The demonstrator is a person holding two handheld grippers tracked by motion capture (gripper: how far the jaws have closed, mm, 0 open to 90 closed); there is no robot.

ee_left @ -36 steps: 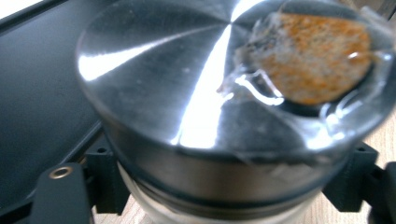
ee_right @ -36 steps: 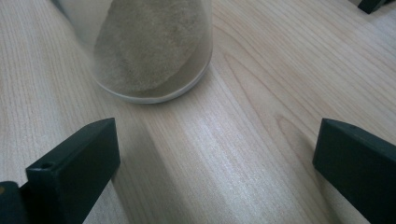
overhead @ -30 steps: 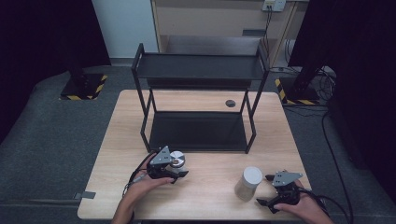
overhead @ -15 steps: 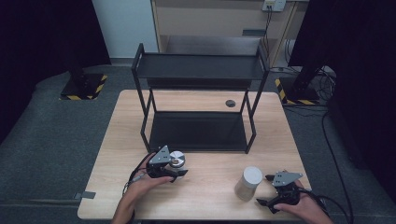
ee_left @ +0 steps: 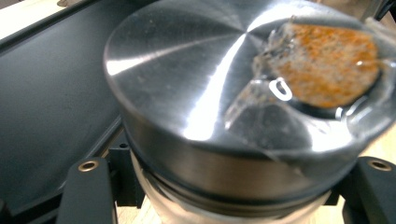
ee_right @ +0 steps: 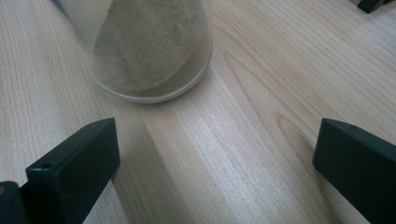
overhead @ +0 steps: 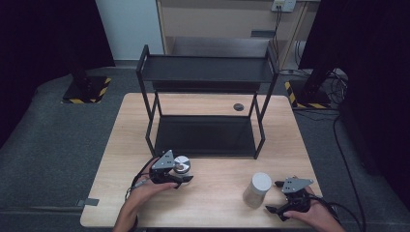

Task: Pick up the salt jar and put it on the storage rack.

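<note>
Pinching steel-lidded jar (overhead: 182, 164) at rack's (overhead: 208, 77) front edge: left gripper (overhead: 178, 178) | right gripper (overhead: 278, 209) spread, white jar (overhead: 256, 189) just ahead

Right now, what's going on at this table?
A person works two handheld grippers at a wooden table with a black two-tier shelf rack. The left gripper has its jaws on either side of a jar with a shiny metal lid, just in front of the rack's bottom shelf. The right gripper is open, jaws spread wide, beside a frosted jar of pale powder but not touching it. Neither jar is on the rack yet.
</note>
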